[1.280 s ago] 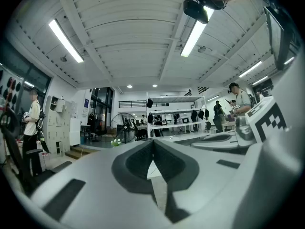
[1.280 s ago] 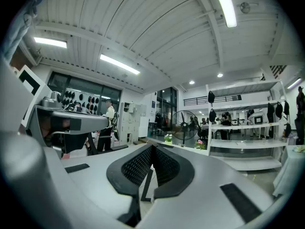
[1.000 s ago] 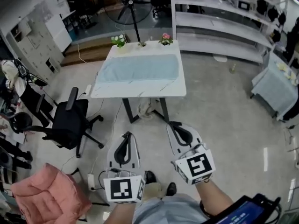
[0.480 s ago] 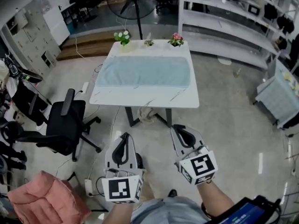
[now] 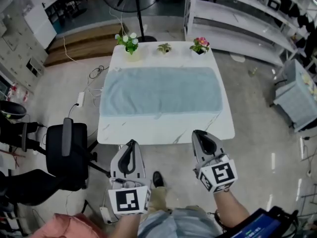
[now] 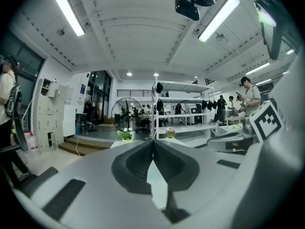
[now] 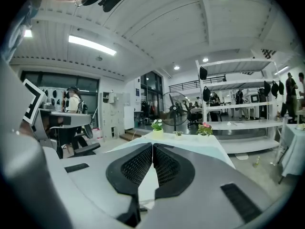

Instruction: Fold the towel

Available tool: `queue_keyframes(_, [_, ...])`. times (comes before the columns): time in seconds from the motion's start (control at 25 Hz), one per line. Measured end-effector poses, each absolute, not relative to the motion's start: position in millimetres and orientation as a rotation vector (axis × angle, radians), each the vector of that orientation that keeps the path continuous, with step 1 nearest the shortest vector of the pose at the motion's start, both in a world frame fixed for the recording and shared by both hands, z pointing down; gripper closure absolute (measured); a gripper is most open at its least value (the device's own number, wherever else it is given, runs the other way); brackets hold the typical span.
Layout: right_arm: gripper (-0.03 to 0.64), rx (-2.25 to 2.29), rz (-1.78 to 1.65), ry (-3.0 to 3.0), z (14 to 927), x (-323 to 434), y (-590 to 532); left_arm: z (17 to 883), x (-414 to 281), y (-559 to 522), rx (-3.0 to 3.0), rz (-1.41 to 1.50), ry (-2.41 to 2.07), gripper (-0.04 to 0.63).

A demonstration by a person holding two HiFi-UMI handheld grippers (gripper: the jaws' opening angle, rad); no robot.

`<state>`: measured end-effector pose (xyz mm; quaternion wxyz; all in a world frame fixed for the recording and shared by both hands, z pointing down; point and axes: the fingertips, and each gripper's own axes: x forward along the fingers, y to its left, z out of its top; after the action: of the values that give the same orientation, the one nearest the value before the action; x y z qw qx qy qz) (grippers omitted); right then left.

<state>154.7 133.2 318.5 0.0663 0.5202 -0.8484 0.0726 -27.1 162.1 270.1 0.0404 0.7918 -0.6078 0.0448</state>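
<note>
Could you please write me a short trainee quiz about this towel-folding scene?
1. True or false: the left gripper grips the light blue cloth towel spread on the white rectangular table.
2. How many small potted plants stand along the table's far edge?
3. The jaws of the right gripper are: A wide apart; B together and empty; C clamped on the towel.
Key: 1 false; 2 three; 3 B.

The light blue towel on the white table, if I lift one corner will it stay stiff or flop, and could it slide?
Probably floppy: the towel lies spread flat with soft, slightly wavy edges, so a lifted corner should drape. Likely light, since it looks like one thin layer. It may slide on the smooth table.
</note>
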Motion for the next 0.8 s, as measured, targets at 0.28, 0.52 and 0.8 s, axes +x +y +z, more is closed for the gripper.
queue_keyframes(0.28, [0.598,1.697,0.200,-2.453,302.6,131.8,49.6,255.7,-59.0,71.0,2.514,0.126,-1.811,0.588])
queue_keyframes(0.52, [0.598,1.774,0.147,-2.423,275.5,137.3,11.0,238.0,-57.6,27.1,2.570,0.098,-1.755,0.588])
queue_keyframes(0.8, [0.598,1.835,0.172,-2.350,284.6,185.5,-17.8,248.3,-37.8,-11.6,2.559,0.133,-1.722,0.588])
